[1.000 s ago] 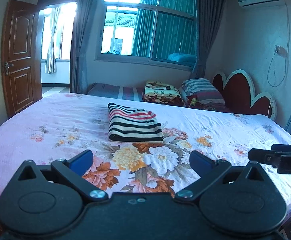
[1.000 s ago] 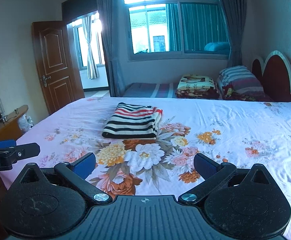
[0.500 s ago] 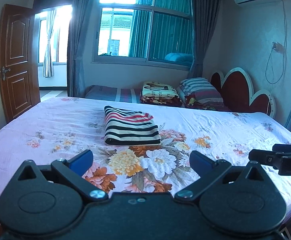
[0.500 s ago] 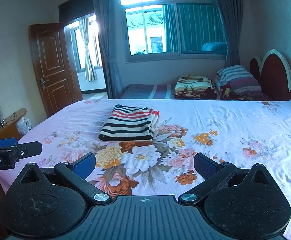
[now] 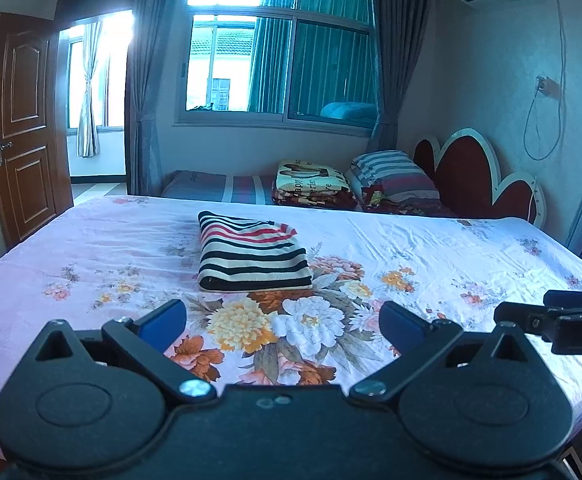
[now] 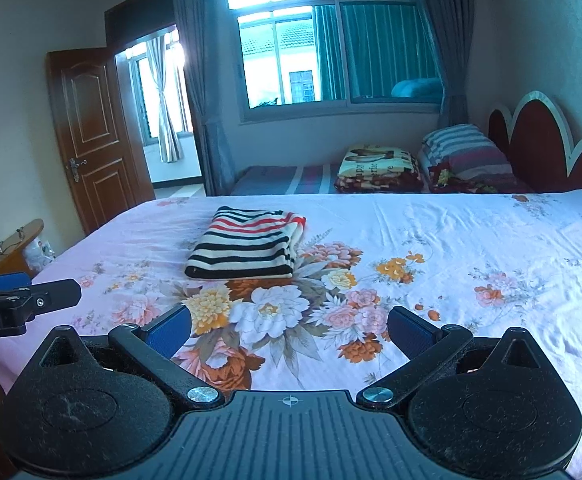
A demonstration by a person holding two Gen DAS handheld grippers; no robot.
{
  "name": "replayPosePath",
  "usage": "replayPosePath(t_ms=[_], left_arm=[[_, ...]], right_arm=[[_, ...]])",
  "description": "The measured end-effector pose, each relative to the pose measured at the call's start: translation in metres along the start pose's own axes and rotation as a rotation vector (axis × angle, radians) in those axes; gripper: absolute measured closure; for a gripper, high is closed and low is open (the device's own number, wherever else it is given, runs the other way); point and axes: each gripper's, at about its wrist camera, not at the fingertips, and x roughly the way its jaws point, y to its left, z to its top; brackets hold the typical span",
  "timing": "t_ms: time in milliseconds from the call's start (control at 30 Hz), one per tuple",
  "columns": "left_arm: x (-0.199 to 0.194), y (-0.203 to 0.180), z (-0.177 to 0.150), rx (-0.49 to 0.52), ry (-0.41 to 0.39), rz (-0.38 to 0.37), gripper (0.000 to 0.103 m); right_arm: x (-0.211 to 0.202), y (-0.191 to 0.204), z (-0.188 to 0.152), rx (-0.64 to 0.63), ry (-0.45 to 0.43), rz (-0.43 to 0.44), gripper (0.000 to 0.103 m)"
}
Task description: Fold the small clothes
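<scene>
Left wrist view: the left gripper (image 5: pixel 283 322) is hovering over the near edge of the bed (image 5: pixel 431 240), its blue-padded fingers (image 5: pixel 163 320) spreading wide and holding nothing. The striped garment (image 5: pixel 251 254) is lying folded into a neat rectangle on the floral sheet, ahead of the gripper and well apart from it, slightly left of centre. The right gripper (image 5: pixel 555 322) is showing at the right edge, seen side-on, so its opening is not readable from here. A folded blanket (image 5: pixel 311 184) and a striped pillow (image 5: pixel 391 172) are sitting beyond the bed, near the headboard (image 5: pixel 475 176).

Right wrist view: the right gripper (image 6: pixel 289 330) is also hanging above the near part of the sheet, fingers (image 6: pixel 411 334) standing far apart with nothing between them. The striped garment (image 6: pixel 247 246) is resting flat ahead and to the left, untouched. The left gripper (image 6: pixel 31 300) is poking in from the left edge, level with the bed's side. A wooden door (image 6: pixel 87 132) is standing open behind.
</scene>
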Motion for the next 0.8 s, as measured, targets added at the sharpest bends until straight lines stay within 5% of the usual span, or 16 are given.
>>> replayPosePath(t_ms=[800], left_arm=[[0.0048, -0.0015, -0.0005, 0.006, 0.01, 0.006, 0.0]], right_arm=[[0.0008, -0.0003, 0.001, -0.003, 0.005, 0.0, 0.0]])
